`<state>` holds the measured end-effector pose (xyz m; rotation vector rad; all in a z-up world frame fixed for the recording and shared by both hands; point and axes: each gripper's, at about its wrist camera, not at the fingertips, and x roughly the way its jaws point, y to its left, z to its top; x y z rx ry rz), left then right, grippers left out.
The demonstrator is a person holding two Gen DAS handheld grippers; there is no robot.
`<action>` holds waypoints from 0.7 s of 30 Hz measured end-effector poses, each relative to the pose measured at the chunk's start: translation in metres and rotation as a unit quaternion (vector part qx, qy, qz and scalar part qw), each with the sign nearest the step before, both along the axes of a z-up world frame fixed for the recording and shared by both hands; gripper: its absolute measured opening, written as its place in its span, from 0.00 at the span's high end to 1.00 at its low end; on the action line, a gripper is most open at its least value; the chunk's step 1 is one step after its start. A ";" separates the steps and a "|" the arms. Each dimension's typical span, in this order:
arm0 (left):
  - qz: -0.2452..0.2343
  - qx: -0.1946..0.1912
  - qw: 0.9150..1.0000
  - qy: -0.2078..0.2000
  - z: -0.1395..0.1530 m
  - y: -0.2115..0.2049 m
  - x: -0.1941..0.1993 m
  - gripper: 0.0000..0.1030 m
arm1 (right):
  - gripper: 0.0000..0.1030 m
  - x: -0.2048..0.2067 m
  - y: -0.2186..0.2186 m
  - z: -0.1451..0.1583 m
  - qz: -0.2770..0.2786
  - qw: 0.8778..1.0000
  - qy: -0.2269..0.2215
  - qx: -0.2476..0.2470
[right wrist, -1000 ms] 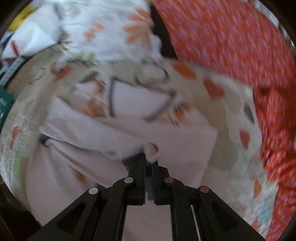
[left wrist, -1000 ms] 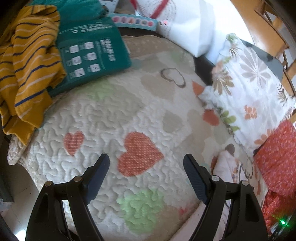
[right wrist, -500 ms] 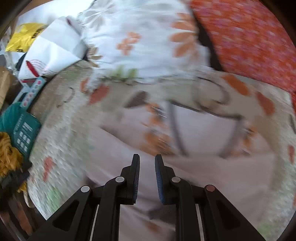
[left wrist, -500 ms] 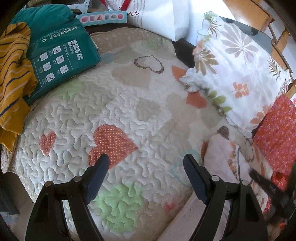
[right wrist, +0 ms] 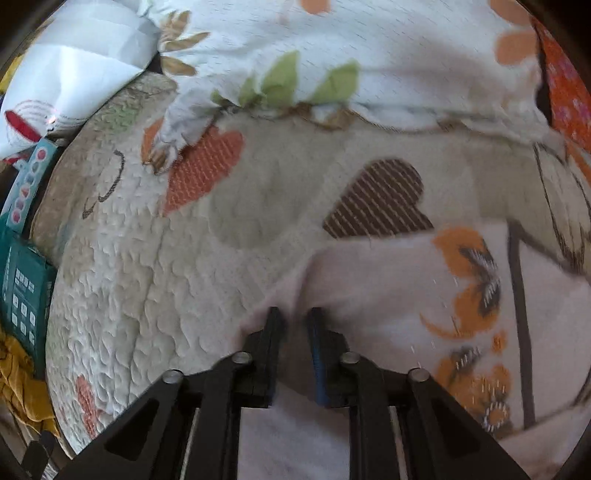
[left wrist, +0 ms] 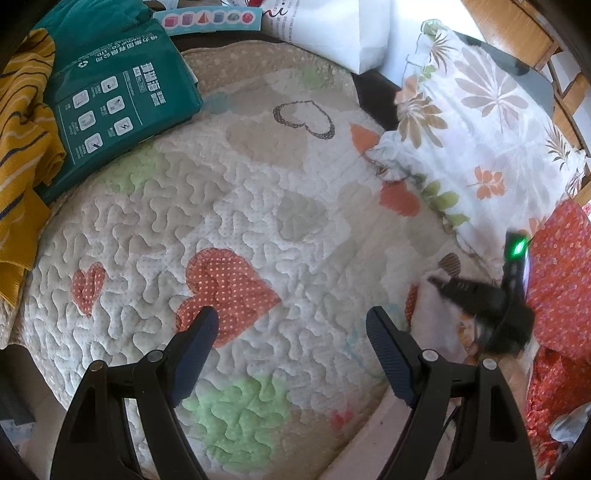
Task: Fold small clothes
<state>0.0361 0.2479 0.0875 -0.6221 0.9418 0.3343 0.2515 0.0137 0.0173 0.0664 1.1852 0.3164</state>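
A small pale pink garment (right wrist: pixel 424 306) with orange prints and dark lines lies on the heart-patterned quilt (right wrist: pixel 155 266). My right gripper (right wrist: pixel 294 317) hovers low over the garment's left edge, its jaws a narrow gap apart and nothing between them. In the left wrist view the garment (left wrist: pixel 439 317) shows at the right, with the right gripper (left wrist: pixel 439 284) blurred above it. My left gripper (left wrist: pixel 291 325) is wide open and empty over the quilt (left wrist: pixel 236 206), left of the garment.
A floral pillow (left wrist: pixel 476 133) and red patterned cloth (left wrist: pixel 561 288) lie at the right. A green package (left wrist: pixel 110 103) and a yellow striped garment (left wrist: pixel 22 155) lie at the far left. A white bag (left wrist: pixel 332 29) stands at the back.
My right gripper let go of the garment, opened slightly and moved left to its edge. My left gripper swung right; the right gripper now shows in its view.
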 end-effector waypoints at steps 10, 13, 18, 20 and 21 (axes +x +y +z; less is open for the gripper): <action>-0.002 0.005 1.000 0.021 -0.012 -0.003 0.012 0.21 | 0.81 0.009 0.029 0.042 0.050 0.998 -0.040 -0.008; -0.009 0.000 1.000 0.022 -0.012 -0.006 0.011 0.21 | 0.72 -0.012 -0.019 0.072 0.029 0.998 -0.063 -0.012; -0.012 -0.011 1.000 0.020 -0.011 -0.009 0.009 0.21 | 0.57 -0.074 -0.125 0.110 -0.001 0.994 -0.091 -0.064; -0.014 -0.020 0.999 0.024 -0.014 -0.012 0.009 0.21 | 0.57 -0.099 -0.160 0.109 -0.014 0.993 -0.086 -0.081; -0.015 -0.022 0.999 0.026 -0.015 -0.014 0.009 0.21 | 0.57 -0.109 -0.173 0.107 -0.019 0.993 -0.080 -0.084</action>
